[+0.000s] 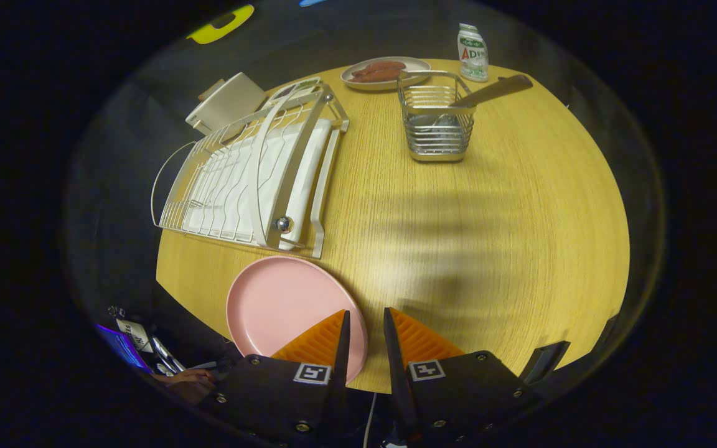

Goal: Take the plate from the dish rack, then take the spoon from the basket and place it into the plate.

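The pink plate (284, 311) lies flat on the round wooden table (508, 218), just in front of the white wire dish rack (253, 174), whose slots hold nothing. My gripper (366, 311) hovers above the plate's right rim, its left finger over the plate and its right finger over bare table. The fingers stand a narrow gap apart with nothing held between them. Far ahead of the fingers stands the metal wire basket (436, 124). The spoon (495, 90) leans in it, its wooden handle sticking out to the right.
Beyond the basket sit a small plate of sausages (385, 71) and a white drink bottle (472, 53). A white box (224, 106) lies behind the rack. A person's hand (187, 379) shows below the table's near edge, left of the gripper.
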